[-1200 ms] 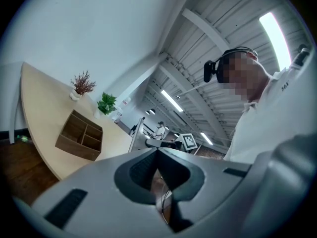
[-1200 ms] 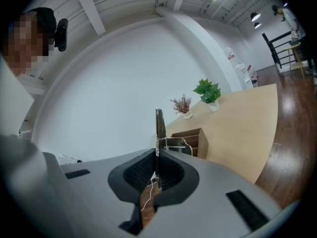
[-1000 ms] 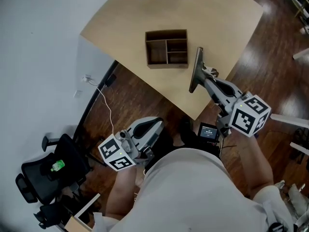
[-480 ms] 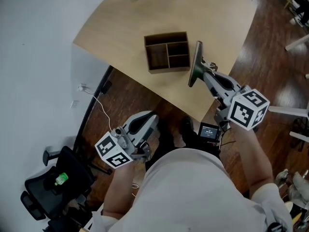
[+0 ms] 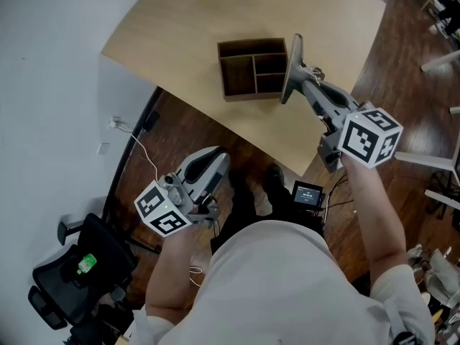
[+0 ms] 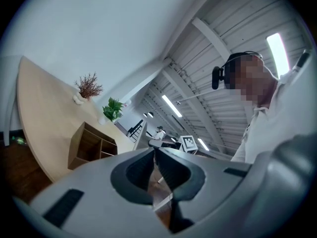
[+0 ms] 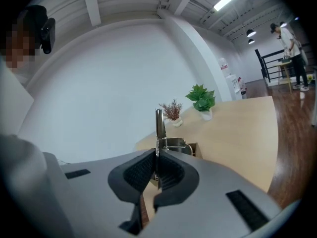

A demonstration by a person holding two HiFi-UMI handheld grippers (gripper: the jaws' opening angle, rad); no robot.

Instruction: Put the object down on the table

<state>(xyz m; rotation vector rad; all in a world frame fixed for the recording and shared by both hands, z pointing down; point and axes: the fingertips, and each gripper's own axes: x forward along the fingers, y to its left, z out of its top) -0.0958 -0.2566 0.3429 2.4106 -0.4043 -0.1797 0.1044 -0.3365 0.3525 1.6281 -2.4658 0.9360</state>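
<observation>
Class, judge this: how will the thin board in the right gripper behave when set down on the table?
Probably stiff: the board looks straight though the right gripper pinches just one spot. Likely to topple if stood on its narrow edge.

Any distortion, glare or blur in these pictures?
Head view: sharp, evenly lit, slight sheen on the wood floor. Left gripper view: fisheye bending, dark corners, ceiling light blown out. Right gripper view: same fisheye and dark corners.

Bright, even indoor light; ceiling strip lights [image 6: 279, 47] glare; gripper views fisheye, corners black, foreground perhaps soft.
</observation>
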